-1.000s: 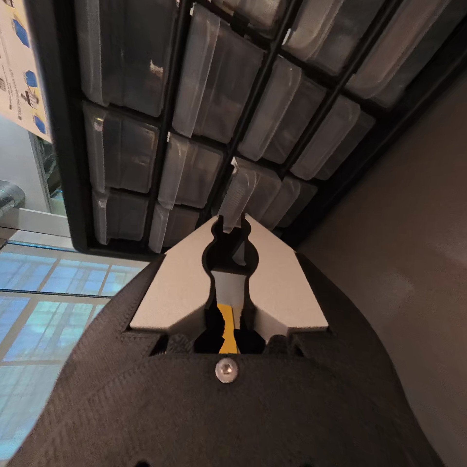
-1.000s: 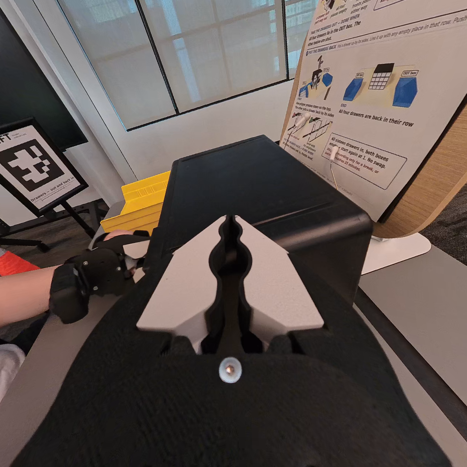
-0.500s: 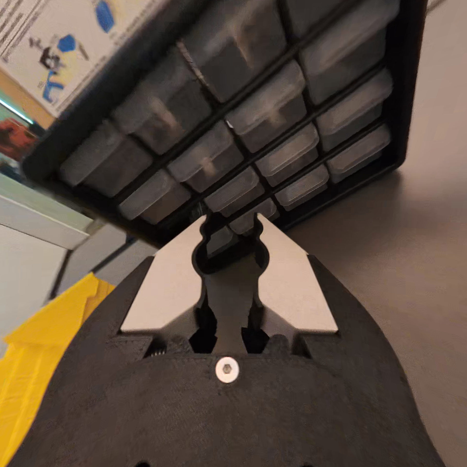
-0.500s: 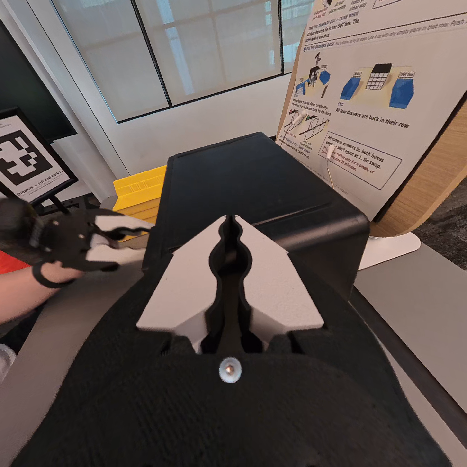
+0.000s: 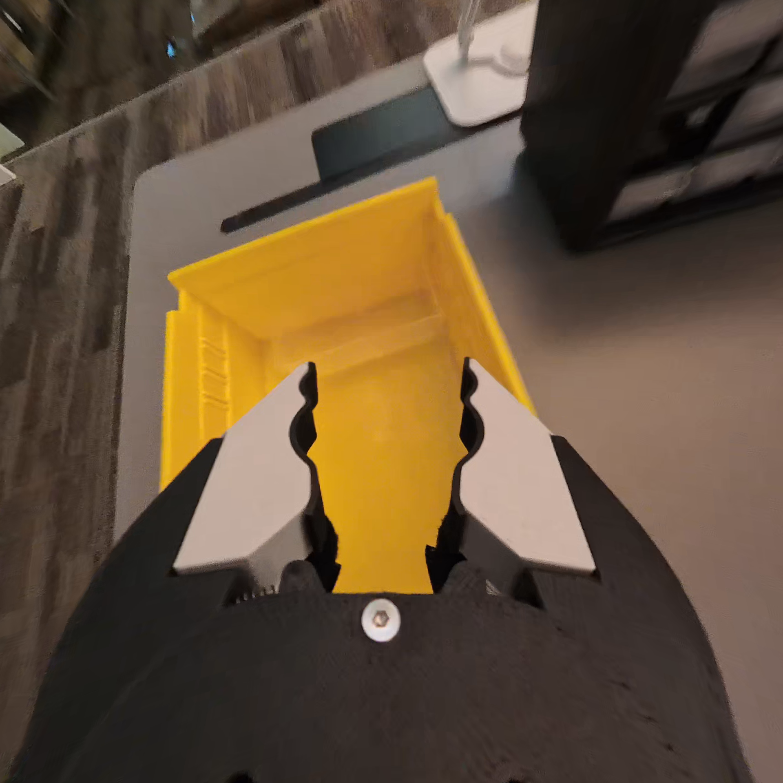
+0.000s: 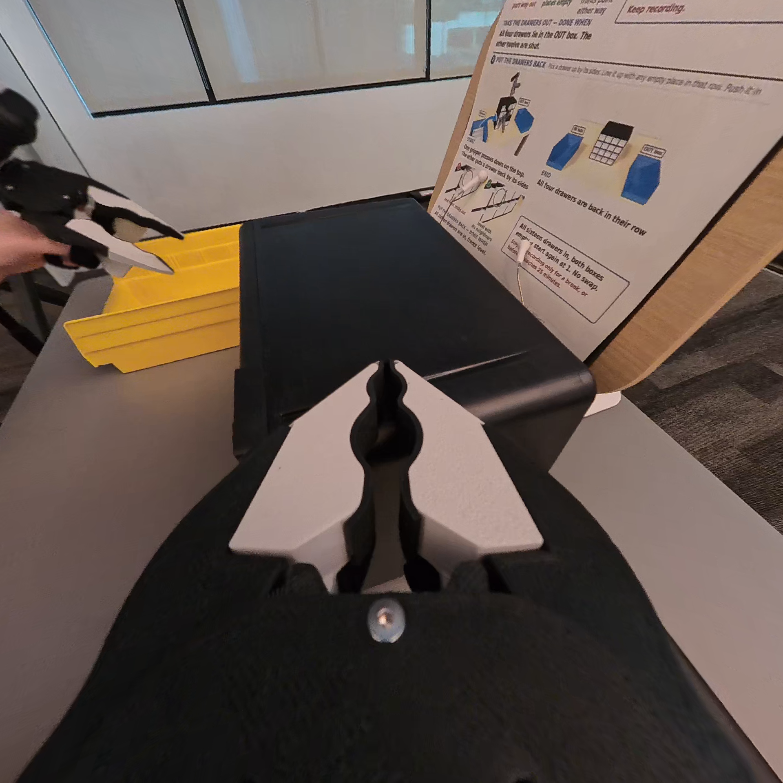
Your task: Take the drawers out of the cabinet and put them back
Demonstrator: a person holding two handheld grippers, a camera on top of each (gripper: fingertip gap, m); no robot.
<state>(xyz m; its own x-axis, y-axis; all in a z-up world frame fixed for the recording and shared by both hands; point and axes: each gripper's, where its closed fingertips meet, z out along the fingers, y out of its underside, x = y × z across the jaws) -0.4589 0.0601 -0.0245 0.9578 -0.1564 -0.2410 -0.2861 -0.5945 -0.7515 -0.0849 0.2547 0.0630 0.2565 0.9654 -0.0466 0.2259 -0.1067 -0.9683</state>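
Cabinet (image 6: 381, 296): black, smooth-topped; blurred pale drawers (image 5: 720, 127) front it.

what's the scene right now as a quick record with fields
left gripper: open, over the yellow bin, holding nothing
right gripper: shut, at the near top edge of the black cabinet; contact unclear
yellow bin: on the grey table, left of the cabinet, nothing visible in it
cabinet drawers: blurred; none clearly out
behind cabinet: instruction board on a white stand
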